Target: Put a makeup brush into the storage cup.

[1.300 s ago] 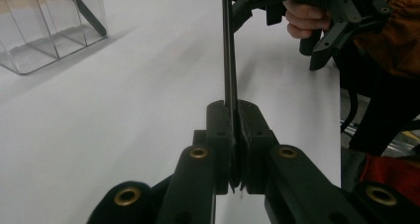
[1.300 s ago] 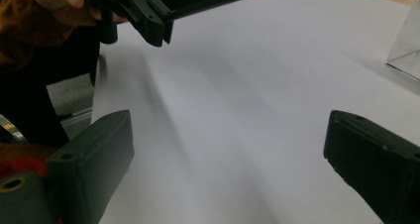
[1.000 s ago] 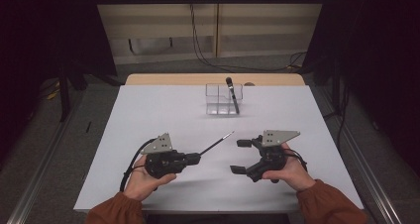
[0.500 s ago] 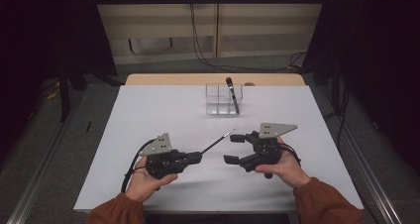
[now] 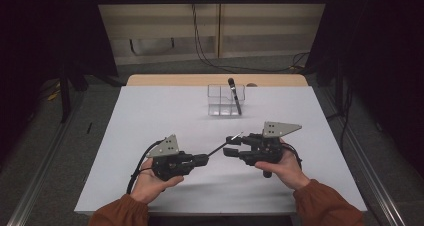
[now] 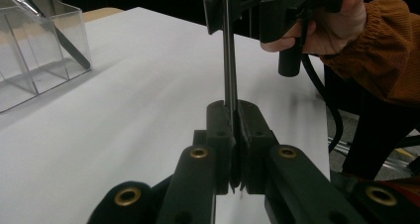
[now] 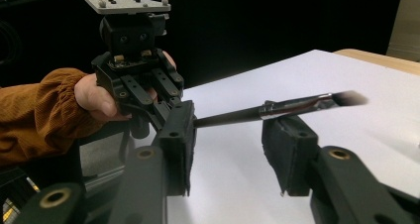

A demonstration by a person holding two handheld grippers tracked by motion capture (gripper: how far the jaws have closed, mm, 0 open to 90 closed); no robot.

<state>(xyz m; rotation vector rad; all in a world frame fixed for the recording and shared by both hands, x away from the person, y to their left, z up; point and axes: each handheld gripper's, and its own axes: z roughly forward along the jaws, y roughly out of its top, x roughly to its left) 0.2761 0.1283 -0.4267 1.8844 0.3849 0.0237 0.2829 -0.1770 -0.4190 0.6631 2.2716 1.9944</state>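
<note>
Since a second ago the right gripper (image 5: 234,145) has slid left toward the tip of the brush (image 5: 220,147), and its jaws have just been closing, with the brush's metal collar and bristles now between them. The left gripper (image 5: 204,159) has hardly moved, and its jaws stay clamped on the brush's dark handle.

Nearest in the high view are the person's two hands in orange sleeves (image 5: 325,206), each holding a gripper low over the white table (image 5: 150,116). The brush slants up from the left gripper to the right one, clear of the table. Farther back a clear plastic organizer (image 5: 226,100) stands near the table's far edge with a second dark brush (image 5: 234,96) leaning in it.

The right gripper view shows what the high view cannot: the pads (image 7: 292,144) stand apart on either side of the brush (image 7: 277,109), not yet pressing it, with the soft bristle end just past them. The left gripper view shows the pads (image 6: 247,135) pinched tight on the thin handle (image 6: 229,60), which runs straight up to the right gripper (image 6: 233,11), and the organizer (image 6: 39,50) off to its left.
</note>
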